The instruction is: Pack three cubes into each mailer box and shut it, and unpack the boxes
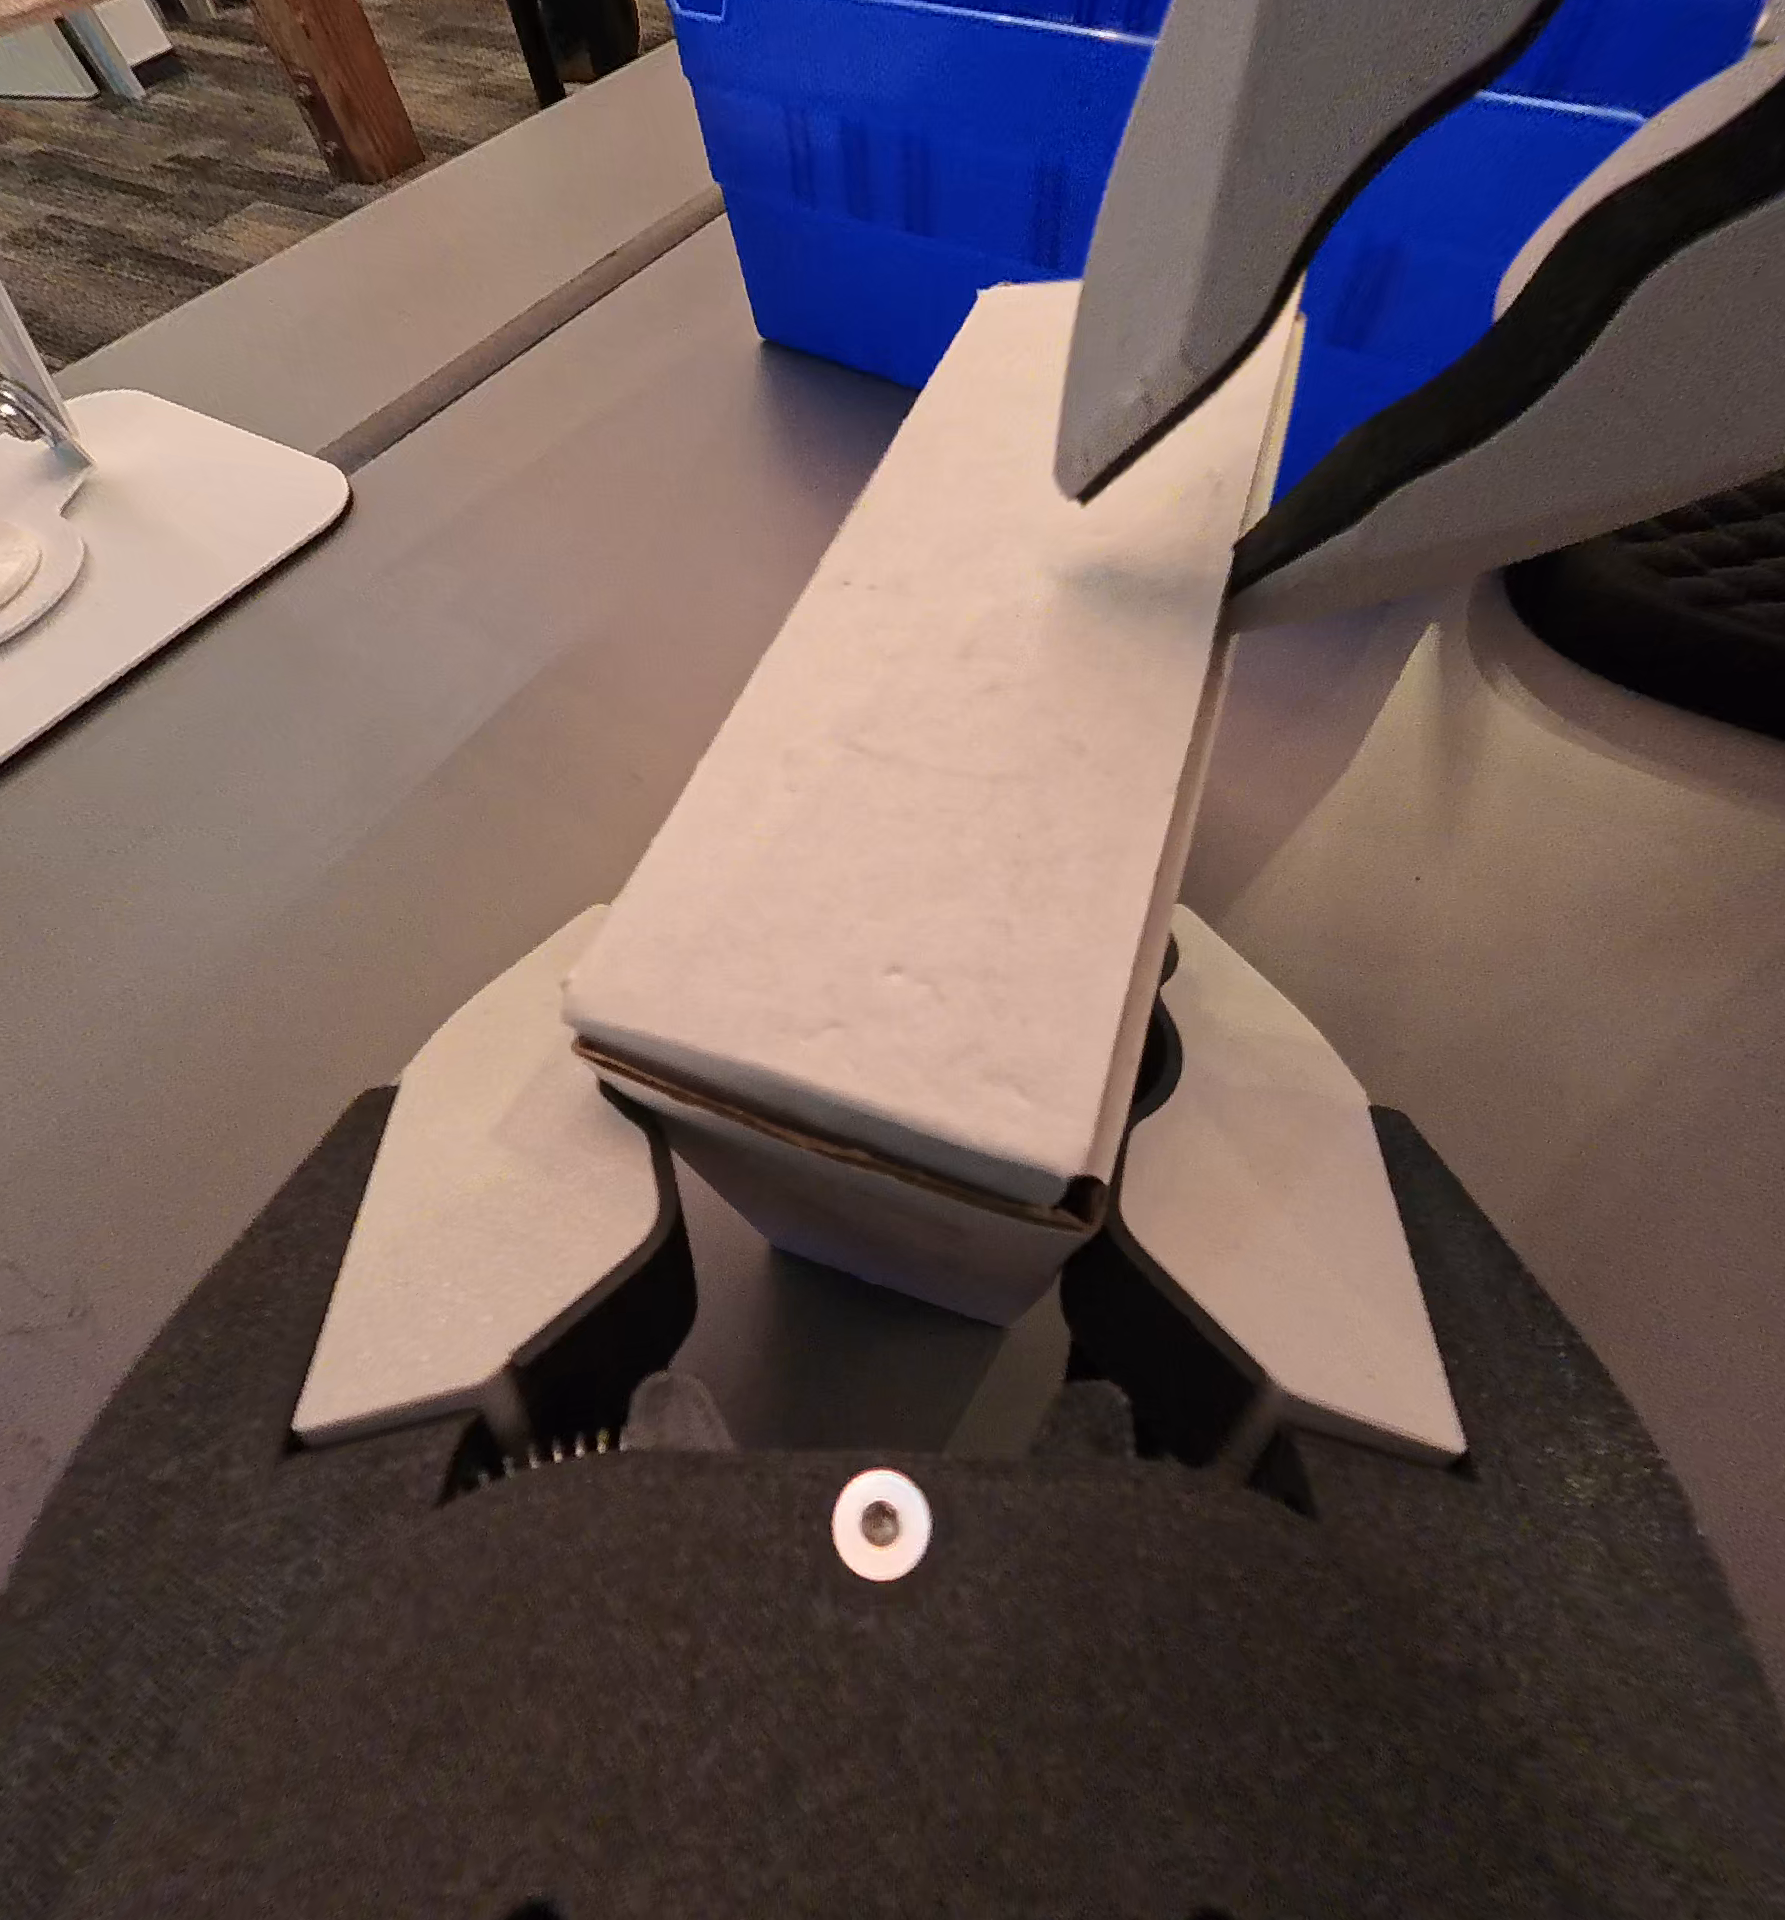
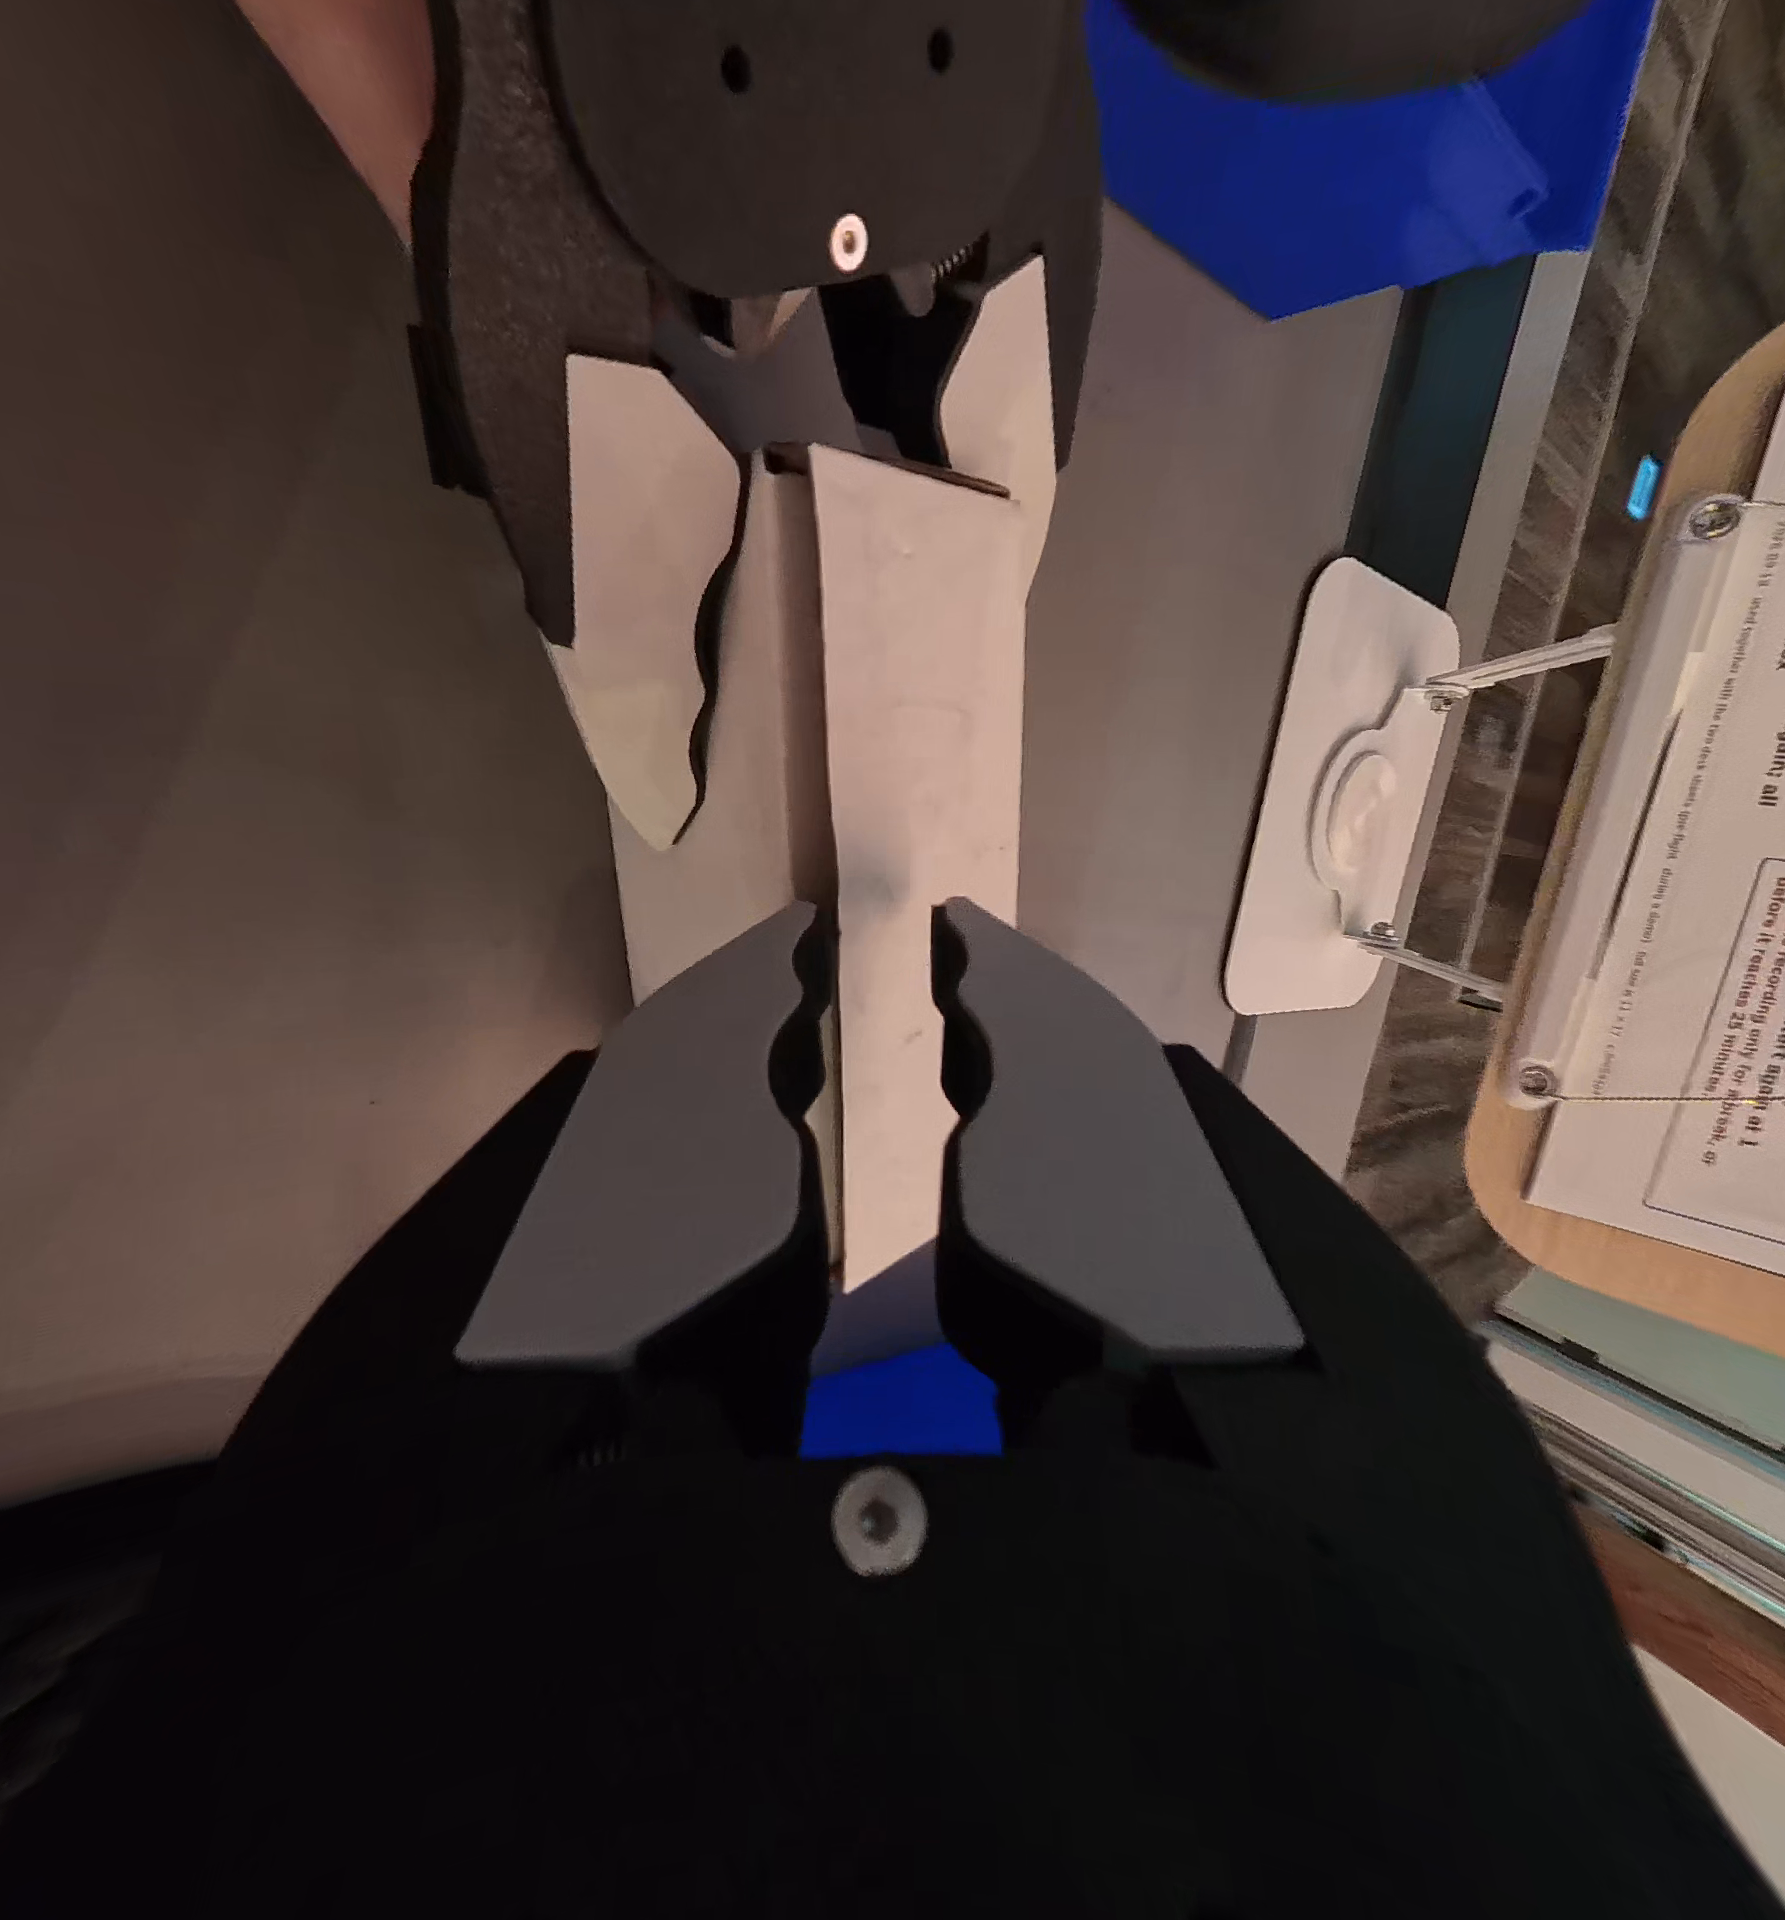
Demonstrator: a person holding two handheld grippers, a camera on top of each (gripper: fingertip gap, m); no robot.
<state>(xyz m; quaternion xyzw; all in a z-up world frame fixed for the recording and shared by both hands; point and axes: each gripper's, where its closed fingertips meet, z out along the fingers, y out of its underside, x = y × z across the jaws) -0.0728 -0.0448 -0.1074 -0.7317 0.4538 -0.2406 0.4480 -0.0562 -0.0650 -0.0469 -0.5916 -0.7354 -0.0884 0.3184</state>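
Note:
A long white mailer box [image 1: 929,779] is shut and held tilted a little above the grey table [image 1: 296,935]. My left gripper [image 1: 888,935] is shut on its near end, one finger on each long side. My right gripper [image 1: 1158,540] comes in from the upper right at the far end, one finger on the top face and one against the right edge. In the right wrist view the box [image 2: 919,675] runs away between my right gripper [image 2: 877,925], which is closed narrowly on its edge. No cubes are visible.
A blue bin [image 1: 919,208] stands just behind the box, and also shows in the right wrist view [image 2: 1335,187]. A white stand base [image 1: 140,520] sits at the table's left edge. A dark textured object [image 1: 1698,603] lies at the right. A printed sheet [image 2: 1698,831] lies on a wooden board off the table.

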